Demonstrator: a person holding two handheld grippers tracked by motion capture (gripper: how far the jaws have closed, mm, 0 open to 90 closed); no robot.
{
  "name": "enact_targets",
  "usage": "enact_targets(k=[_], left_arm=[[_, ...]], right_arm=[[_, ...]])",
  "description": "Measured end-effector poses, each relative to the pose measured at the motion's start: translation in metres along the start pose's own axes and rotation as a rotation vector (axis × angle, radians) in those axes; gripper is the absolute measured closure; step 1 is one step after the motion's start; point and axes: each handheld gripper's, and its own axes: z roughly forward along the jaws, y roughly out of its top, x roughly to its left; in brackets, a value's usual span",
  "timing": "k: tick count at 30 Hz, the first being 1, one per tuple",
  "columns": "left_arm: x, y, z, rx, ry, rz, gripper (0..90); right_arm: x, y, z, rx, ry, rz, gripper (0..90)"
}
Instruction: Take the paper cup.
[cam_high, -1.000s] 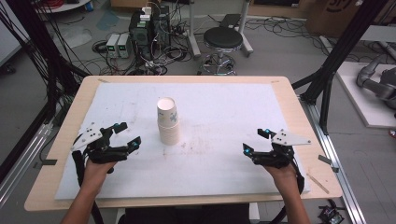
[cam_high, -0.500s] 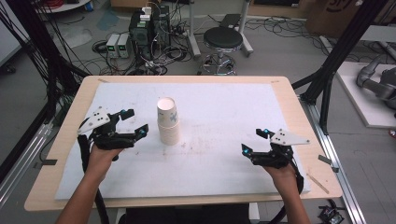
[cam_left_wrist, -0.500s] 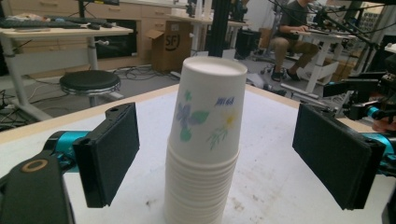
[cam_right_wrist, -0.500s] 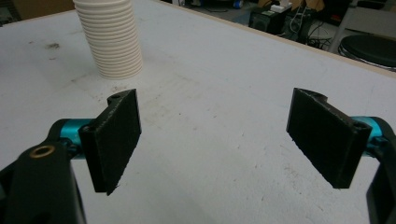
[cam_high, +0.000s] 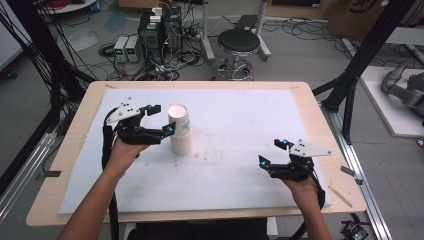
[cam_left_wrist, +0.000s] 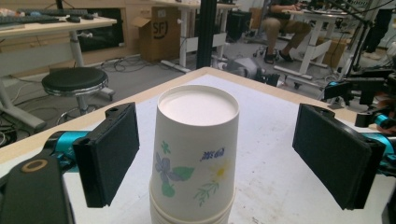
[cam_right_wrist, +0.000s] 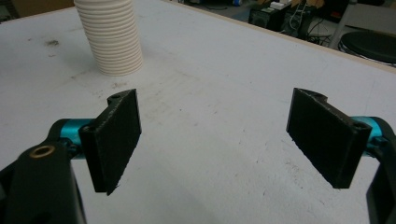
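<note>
A stack of upside-down white paper cups (cam_high: 180, 129) with a flower print stands on the white mat, left of centre. My left gripper (cam_high: 161, 119) is open beside it, its jaws on either side of the top cup (cam_left_wrist: 196, 140) without touching it. The right gripper (cam_high: 272, 152) hovers open over the mat at the front right, with nothing between its jaws (cam_right_wrist: 219, 140). From there the ribbed stack (cam_right_wrist: 110, 37) stands farther off at the upper left.
The white mat (cam_high: 235, 125) covers most of the wooden table (cam_high: 75, 125). A black stool (cam_high: 239, 42), electronics and cables lie on the floor beyond the far edge. Black frame posts (cam_high: 360, 65) rise at the right.
My left gripper has moved forward and right from the front left of the mat until its open jaws flank the cup stack. The right gripper has stayed in place.
</note>
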Motion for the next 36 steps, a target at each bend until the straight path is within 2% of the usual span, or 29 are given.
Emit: enact_targets(k=[3,9,14,18,24,25,30,36], left_arm=[[0.001,0.002,0.004,0.006,0.001,0.003,14.7],[0.003,0.007,0.022,0.062,-0.007,0.012,14.7],[0.006,0.006,0.037,0.104,0.002,0.01,14.7],[0.009,0.004,0.042,0.118,0.001,0.009,17.4],[0.01,0.003,0.043,0.109,-0.021,0.013,31.5],[0.01,0.004,0.043,0.102,-0.021,0.025,34.0],[0.01,0.006,0.041,0.094,-0.026,0.029,34.6],[0.008,0.022,0.035,0.057,-0.042,0.036,35.0]], right_arm=[[0.0,0.0,0.001,0.001,0.002,-0.007,18.0],[0.001,0.0,0.002,0.005,0.006,-0.005,18.0],[0.002,-0.001,0.004,0.01,0.013,-0.004,18.0],[0.002,-0.001,0.004,0.012,0.012,-0.002,18.0],[0.001,-0.003,0.002,0.009,0.008,-0.001,18.0],[0.0,-0.003,0.001,0.009,0.005,0.002,18.0],[0.001,-0.003,0.001,0.007,0.006,-0.001,18.0],[0.001,-0.002,0.003,0.007,0.011,0.0,18.0]])
